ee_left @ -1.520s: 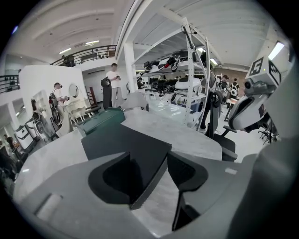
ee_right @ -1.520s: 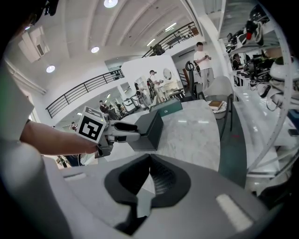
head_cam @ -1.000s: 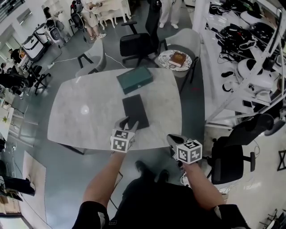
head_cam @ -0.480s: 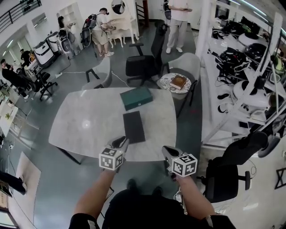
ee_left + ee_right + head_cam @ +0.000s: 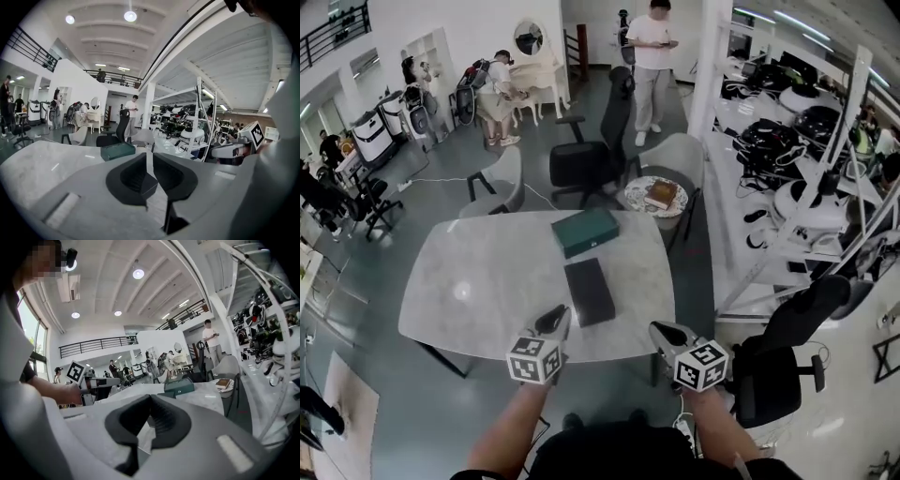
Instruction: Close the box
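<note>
A flat black box (image 5: 589, 292) lies closed on the marble table (image 5: 478, 281), with a green box (image 5: 585, 231) just beyond it. Both grippers hover off the table's near edge, apart from the boxes. My left gripper (image 5: 555, 319) sits at the near left of the black box; its jaws have just been closing and stand almost together with nothing between them (image 5: 148, 157). My right gripper (image 5: 661, 330) is shut and empty (image 5: 150, 398). The green box (image 5: 118, 151) shows in the left gripper view and also, as the same green box (image 5: 179, 386), in the right gripper view.
A round side table with a book (image 5: 661, 195) and chairs (image 5: 586, 159) stand beyond the table. A black office chair (image 5: 783, 361) is at the near right, beside white racks of gear (image 5: 806, 131). People stand at the back.
Both grippers have risen and drawn back from the table toward me. The left jaws, earlier wide around the black box's edge, have closed and hold nothing.
</note>
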The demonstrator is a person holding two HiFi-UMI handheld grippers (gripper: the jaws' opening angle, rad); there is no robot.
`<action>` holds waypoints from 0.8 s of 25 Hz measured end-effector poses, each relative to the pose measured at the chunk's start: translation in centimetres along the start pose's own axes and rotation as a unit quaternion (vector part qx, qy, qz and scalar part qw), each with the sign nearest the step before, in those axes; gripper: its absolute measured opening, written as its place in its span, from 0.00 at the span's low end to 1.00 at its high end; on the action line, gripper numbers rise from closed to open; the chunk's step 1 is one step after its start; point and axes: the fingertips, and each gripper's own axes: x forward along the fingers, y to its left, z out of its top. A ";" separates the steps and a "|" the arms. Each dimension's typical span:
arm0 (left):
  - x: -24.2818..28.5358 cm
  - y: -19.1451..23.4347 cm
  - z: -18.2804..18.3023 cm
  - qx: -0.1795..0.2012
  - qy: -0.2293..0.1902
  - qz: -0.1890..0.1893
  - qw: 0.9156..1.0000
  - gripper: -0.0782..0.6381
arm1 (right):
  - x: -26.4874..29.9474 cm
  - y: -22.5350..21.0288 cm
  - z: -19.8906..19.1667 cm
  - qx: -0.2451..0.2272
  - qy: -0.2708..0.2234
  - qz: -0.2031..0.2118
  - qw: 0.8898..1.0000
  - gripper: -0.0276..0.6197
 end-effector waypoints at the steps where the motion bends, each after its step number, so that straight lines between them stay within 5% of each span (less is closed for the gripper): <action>1: -0.7 0.8 0.4 0.000 -0.006 0.000 1.000 0.18 | 0.7 1.3 0.2 -0.004 -0.002 -0.001 1.000 0.05; 12: -8.0 11.6 2.0 0.011 -0.036 -0.008 0.999 0.14 | 8.6 12.6 3.7 -0.083 -0.052 -0.069 0.993 0.05; 20: -12.3 15.9 2.4 -0.009 -0.060 0.037 0.997 0.13 | 10.2 16.9 5.9 -0.107 -0.067 -0.039 0.991 0.05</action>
